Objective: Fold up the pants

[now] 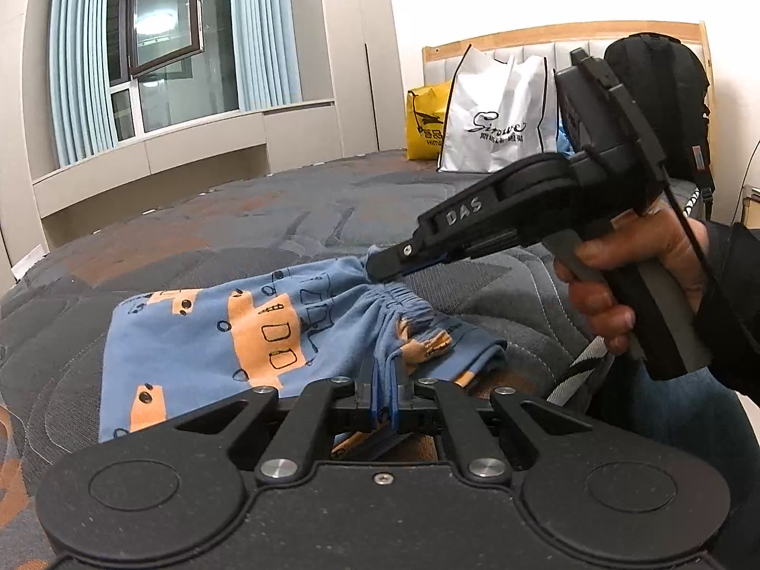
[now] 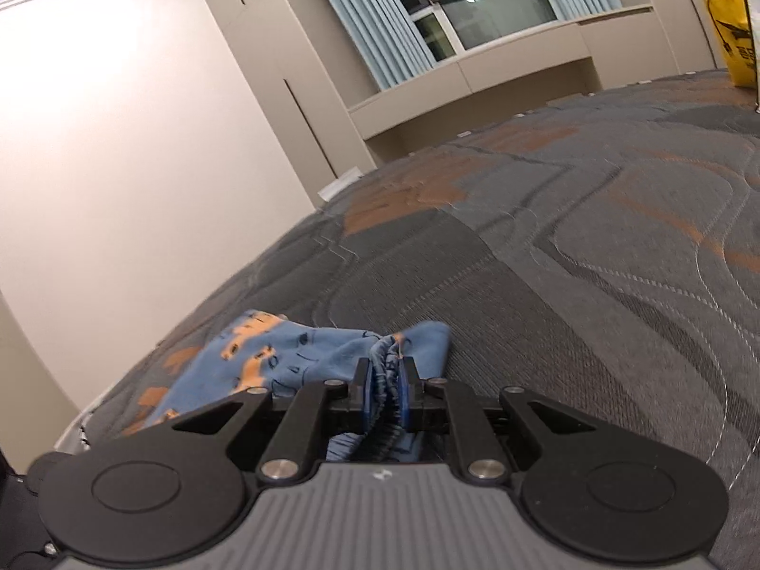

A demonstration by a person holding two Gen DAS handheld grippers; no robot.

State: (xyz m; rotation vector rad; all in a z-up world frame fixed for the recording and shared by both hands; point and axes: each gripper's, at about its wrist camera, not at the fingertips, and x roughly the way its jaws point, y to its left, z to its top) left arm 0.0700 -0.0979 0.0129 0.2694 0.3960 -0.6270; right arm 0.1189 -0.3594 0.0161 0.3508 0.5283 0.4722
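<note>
Both grippers, left (image 1: pixel 384 399) and right (image 2: pixel 385 392), have fingers clamped on the pants (image 1: pixel 199 332) waistband.

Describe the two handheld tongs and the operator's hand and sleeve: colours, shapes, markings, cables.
Both tongs are matte black with round hubs, silver bolts and blue pads. The left tongs have a black base; the right tongs have a ribbed grey one. The right tongs carry "DAS" lettering and a black cable. The bare hand wears a dark sleeve.
</note>
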